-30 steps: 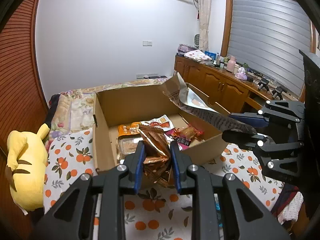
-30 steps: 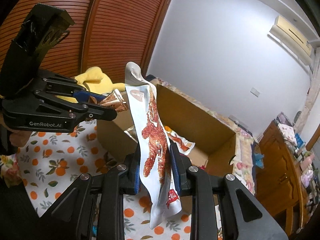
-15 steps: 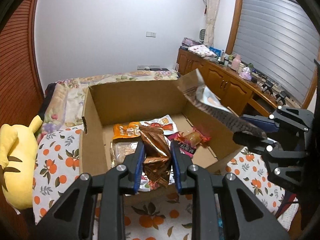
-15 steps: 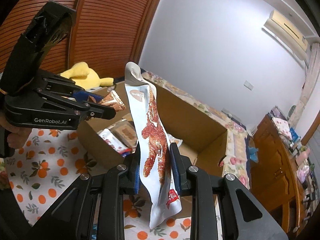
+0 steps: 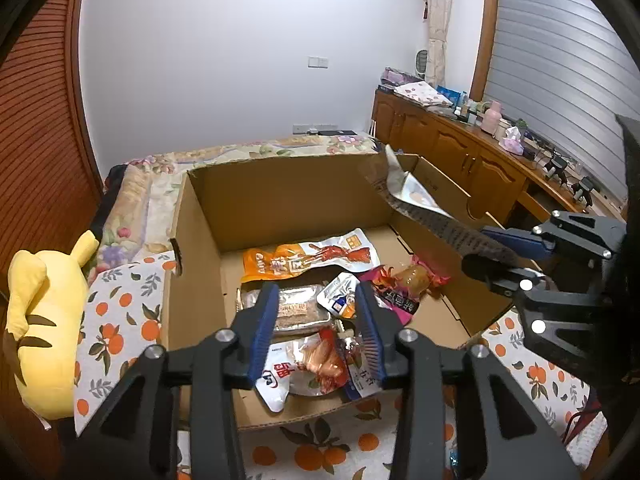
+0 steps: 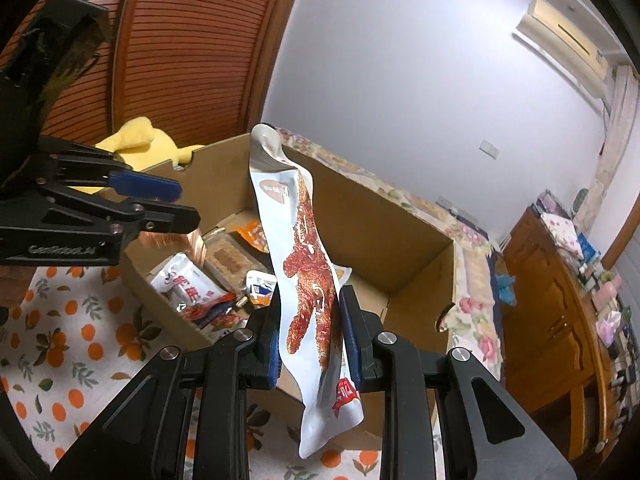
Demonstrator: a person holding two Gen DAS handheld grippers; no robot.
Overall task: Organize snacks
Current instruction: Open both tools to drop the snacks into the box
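Observation:
An open cardboard box (image 5: 280, 196) stands on the orange-print cloth and holds several snack packets, among them an orange one (image 5: 308, 258) and a white-red one (image 5: 304, 368). My left gripper (image 5: 318, 328) is open and empty above the box's near edge. In the right wrist view it (image 6: 176, 204) has a blurred bronze packet (image 6: 188, 240) just below its fingertips, falling into the box (image 6: 380, 216). My right gripper (image 6: 310, 332) is shut on a long silver packet with a red picture (image 6: 310, 276), held upright at the box's right side; it also shows in the left wrist view (image 5: 424, 208).
A yellow plush toy (image 5: 44, 320) lies on the cloth left of the box. A bed with flowered bedding (image 5: 256, 148) is behind the box. Wooden cabinets (image 5: 460, 152) with clutter on top run along the right wall. The orange-print cloth (image 5: 116, 320) surrounds the box.
My left gripper has opened and let go of the bronze packet, which drops into the box. Both grippers moved closer over the box; the right still holds the silver packet.

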